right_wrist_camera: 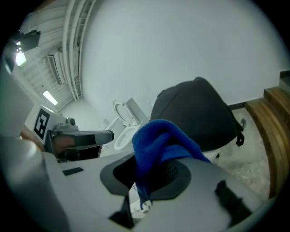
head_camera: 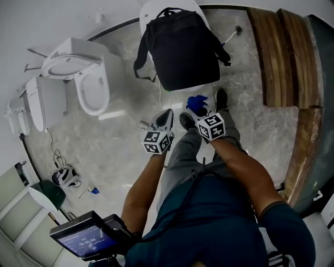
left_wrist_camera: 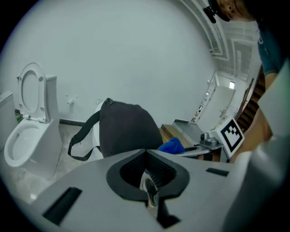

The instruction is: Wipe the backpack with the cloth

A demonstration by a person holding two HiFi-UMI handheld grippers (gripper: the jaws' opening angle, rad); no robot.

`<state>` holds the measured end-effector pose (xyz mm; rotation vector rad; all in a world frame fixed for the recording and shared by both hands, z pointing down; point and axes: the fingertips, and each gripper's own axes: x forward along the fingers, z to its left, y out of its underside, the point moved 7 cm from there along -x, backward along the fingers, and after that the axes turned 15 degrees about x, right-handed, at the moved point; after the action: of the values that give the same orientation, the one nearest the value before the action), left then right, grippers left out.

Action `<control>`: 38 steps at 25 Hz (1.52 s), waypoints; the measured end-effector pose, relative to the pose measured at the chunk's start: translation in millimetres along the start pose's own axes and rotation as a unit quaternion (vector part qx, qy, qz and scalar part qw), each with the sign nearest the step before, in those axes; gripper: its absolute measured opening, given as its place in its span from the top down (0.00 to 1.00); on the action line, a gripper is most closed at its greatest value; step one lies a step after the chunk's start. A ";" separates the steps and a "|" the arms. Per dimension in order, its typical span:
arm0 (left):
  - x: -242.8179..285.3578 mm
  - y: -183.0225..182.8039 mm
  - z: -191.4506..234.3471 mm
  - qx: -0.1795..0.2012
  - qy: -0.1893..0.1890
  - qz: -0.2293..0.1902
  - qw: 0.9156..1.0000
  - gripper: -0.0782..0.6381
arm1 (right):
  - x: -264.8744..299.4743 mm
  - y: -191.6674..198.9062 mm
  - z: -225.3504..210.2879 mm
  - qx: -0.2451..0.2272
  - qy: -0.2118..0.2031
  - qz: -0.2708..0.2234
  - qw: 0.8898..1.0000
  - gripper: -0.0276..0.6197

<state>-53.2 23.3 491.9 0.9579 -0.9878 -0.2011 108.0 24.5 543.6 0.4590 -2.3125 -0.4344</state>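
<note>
The black backpack stands upright on a white seat ahead of me, its straps hanging at the sides. It also shows in the left gripper view and the right gripper view. My right gripper is shut on a blue cloth, held a short way in front of the backpack and not touching it. The cloth drapes over that gripper's jaws. My left gripper hangs beside it to the left, shut with nothing between its jaws.
A white toilet with its lid up stands at the left. Wooden steps run along the right. Cables and a small device lie on the marble floor at the left. The person's shoes are just below the backpack.
</note>
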 end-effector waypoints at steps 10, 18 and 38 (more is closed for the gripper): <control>75.0 60.6 56.2 -0.064 -0.051 0.072 0.994 0.89 | 150.3 6.2 -45.0 0.004 -0.026 0.086 0.996 0.87; 137.3 43.8 46.4 -0.065 0.001 0.090 0.994 0.88 | 107.0 -14.5 -116.3 -0.004 -0.017 0.133 0.991 0.87; 156.8 46.0 34.0 -0.091 0.029 0.086 0.992 0.89 | 97.2 -9.0 -161.2 0.006 0.058 0.214 0.975 0.87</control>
<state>-2.5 -54.8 630.4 0.7037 -0.9747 -0.1150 159.5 -54.5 706.8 -0.0163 -2.2188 -0.1768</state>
